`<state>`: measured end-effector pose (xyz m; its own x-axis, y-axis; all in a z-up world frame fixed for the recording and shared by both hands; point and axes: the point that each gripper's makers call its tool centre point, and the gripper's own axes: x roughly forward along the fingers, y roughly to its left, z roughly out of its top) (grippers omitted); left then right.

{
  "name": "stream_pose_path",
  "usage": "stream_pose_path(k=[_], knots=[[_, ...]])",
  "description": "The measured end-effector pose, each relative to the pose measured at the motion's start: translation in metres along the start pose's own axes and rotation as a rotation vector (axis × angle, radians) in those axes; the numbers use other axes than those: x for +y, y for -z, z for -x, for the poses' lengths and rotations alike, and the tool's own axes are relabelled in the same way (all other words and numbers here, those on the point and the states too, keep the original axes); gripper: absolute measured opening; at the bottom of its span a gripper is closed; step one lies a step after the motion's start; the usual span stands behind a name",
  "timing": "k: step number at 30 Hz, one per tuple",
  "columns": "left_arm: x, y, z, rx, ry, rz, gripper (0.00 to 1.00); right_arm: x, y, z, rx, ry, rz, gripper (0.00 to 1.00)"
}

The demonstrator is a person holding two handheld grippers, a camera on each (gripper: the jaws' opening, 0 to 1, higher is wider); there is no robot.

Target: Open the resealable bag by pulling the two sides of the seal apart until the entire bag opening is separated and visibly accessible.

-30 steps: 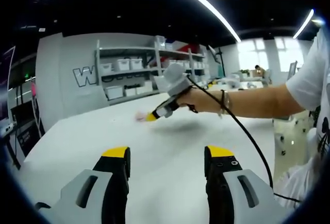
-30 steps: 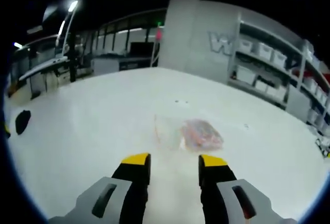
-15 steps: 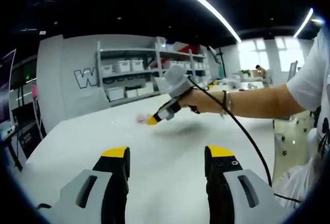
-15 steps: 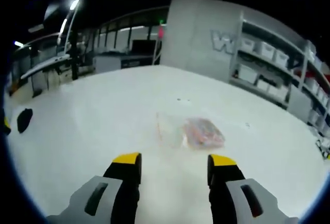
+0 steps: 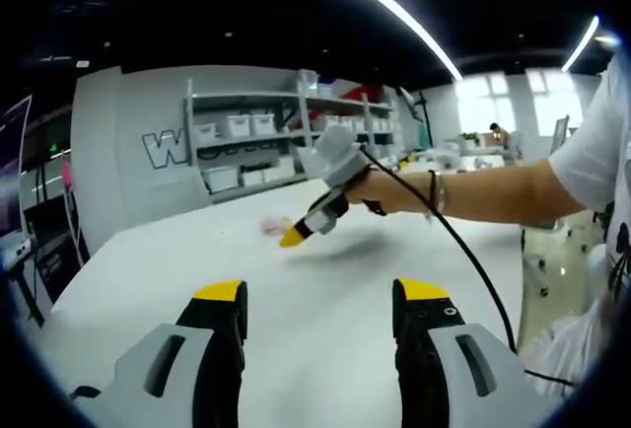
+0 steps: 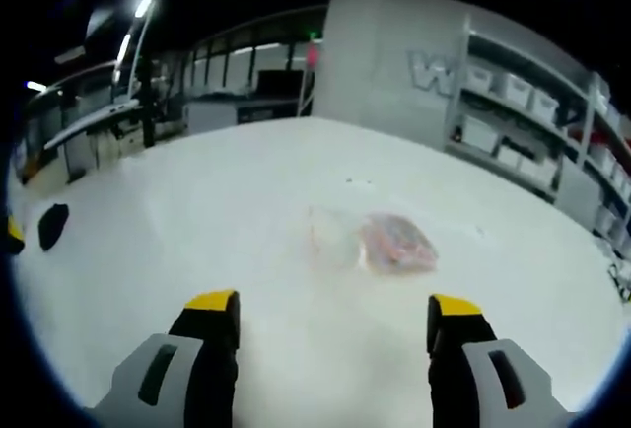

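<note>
The bag (image 6: 370, 244) lies flat on the desk (image 6: 197, 221), ahead of the right gripper (image 6: 335, 318) and slightly to its right; its jaws are spread wide and empty. The left gripper (image 5: 317, 312), also spread and empty, hangs well back. The thin film could slide or crumple under a single jaw, and the seal edge is hard to make out.

Clear resealable bag (image 6: 370, 242) with pinkish contents, flat on table
</note>
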<state>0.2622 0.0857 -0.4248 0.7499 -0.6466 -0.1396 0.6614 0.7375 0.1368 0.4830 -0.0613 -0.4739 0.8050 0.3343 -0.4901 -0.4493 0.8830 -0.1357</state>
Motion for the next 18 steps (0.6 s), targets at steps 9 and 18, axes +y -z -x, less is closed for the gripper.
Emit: stream_pose_path(k=[9,18], knots=[[0.009,0.01,0.0,0.046,-0.04,-0.039,0.73,0.003,0.003,0.0,0.008,-0.023,-0.009,0.93],[0.012,0.011,0.0,0.052,-0.052,-0.012,0.8,0.007,0.008,-0.001,0.035,-0.042,0.0,0.96]])
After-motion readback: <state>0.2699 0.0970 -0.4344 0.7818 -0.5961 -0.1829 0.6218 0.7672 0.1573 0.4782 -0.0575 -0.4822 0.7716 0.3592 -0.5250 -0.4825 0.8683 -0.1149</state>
